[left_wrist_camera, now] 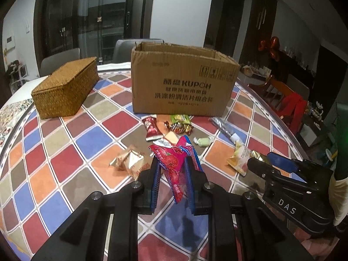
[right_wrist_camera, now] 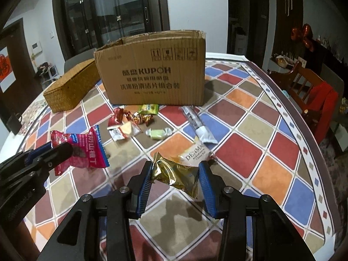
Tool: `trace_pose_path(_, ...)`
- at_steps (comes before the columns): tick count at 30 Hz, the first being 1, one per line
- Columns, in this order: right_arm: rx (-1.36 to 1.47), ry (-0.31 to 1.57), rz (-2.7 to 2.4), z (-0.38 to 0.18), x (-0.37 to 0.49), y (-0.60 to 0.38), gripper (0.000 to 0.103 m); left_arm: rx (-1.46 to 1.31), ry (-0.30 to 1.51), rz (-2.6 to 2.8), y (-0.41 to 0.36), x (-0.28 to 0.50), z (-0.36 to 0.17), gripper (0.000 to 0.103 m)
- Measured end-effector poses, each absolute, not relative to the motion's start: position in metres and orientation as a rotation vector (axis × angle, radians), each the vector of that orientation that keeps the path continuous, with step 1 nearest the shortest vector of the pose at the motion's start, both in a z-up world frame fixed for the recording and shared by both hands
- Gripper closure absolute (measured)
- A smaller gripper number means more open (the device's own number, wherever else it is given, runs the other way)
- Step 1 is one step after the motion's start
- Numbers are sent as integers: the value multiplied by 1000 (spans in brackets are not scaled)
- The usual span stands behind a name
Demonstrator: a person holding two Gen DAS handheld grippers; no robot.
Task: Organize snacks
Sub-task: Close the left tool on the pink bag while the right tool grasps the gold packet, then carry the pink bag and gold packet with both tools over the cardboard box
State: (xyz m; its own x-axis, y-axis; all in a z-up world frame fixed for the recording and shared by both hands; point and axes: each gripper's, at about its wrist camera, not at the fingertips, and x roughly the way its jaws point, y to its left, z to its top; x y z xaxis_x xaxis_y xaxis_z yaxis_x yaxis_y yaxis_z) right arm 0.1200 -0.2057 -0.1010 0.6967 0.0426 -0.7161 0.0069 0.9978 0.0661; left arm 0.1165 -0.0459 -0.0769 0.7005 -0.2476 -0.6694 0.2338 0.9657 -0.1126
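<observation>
My left gripper (left_wrist_camera: 171, 163) is shut on a pink-red snack packet (left_wrist_camera: 174, 161), held above the table; the packet also shows in the right wrist view (right_wrist_camera: 84, 150). My right gripper (right_wrist_camera: 175, 169) is shut on a gold foil packet (right_wrist_camera: 174, 171), just above a white "Denmark" packet (right_wrist_camera: 195, 155). The right gripper also shows in the left wrist view (left_wrist_camera: 258, 161). Loose snacks lie in front of an open cardboard box (left_wrist_camera: 182, 82): a red packet (left_wrist_camera: 151, 128), a green packet (left_wrist_camera: 179, 119), a pale green candy (left_wrist_camera: 203, 141), a silver stick (left_wrist_camera: 224, 127), a gold pyramid packet (left_wrist_camera: 128, 159).
A woven lidded basket (left_wrist_camera: 65, 89) stands left of the box on the chequered tablecloth (left_wrist_camera: 71, 143). Chairs stand behind the table and a wooden chair with red cloth (right_wrist_camera: 322, 102) at the right. The round table edge (right_wrist_camera: 304, 126) curves along the right.
</observation>
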Motion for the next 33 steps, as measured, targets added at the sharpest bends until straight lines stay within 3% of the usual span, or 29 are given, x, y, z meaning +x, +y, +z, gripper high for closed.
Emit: trace_pose_path(33,30,608,27,-9,159,-206,59,7,576,-235,-44,157,9,81)
